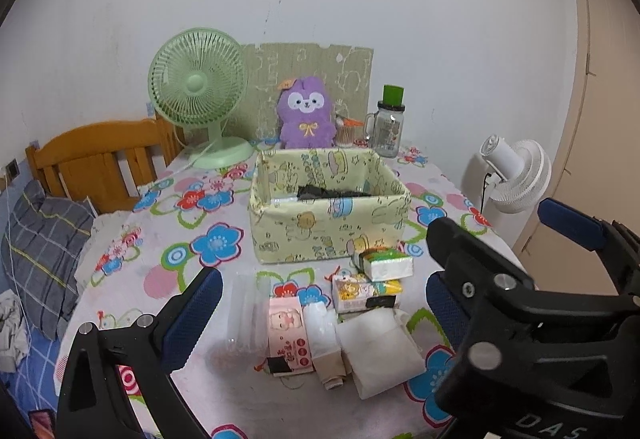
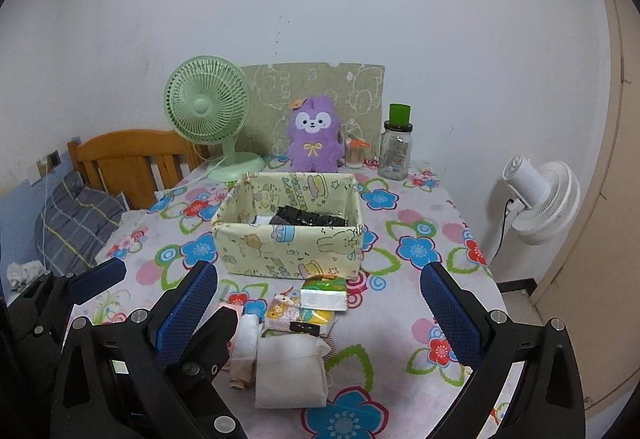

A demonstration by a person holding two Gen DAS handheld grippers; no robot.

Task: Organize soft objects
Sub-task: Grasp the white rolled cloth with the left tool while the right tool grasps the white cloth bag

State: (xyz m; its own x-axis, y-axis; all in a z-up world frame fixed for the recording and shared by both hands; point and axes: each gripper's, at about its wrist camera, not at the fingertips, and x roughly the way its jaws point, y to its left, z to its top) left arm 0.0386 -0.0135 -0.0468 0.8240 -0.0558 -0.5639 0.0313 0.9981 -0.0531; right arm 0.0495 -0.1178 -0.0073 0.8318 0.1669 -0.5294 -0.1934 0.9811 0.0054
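Hovering low over the near edge of the surface (image 2: 420,207), the left hand-held gripper (image 1: 324,303) and right hand-held gripper (image 2: 318,303) both have their blue-padded fingers spread wide and hold nothing. In the left wrist view the right hand-held gripper's black body blocks the lower right corner; in the right wrist view the left one covers the pink packet (image 1: 289,333) almost entirely. Between the fingers lies a cluster of soft items: a white cloth pouch (image 2: 290,375) nearest, a beige rolled item (image 1: 329,359) just beside it, then a cartoon-printed tissue pack (image 2: 298,313) with a green-and-white tissue pack (image 2: 324,293) resting partly on it. Just beyond stands an open yellow fabric box (image 2: 288,243) containing a black crinkled item (image 2: 308,217). Farther back, near the wall, stand a green desk fan (image 2: 210,111), a purple plush toy (image 2: 314,141), a toothpick holder (image 2: 355,155) and a glass jar with a green lid (image 2: 396,147). A white fan (image 2: 540,195) stands off the surface to the right; a wooden headboard (image 2: 132,159) and grey plaid pillow (image 2: 76,223) lie left.
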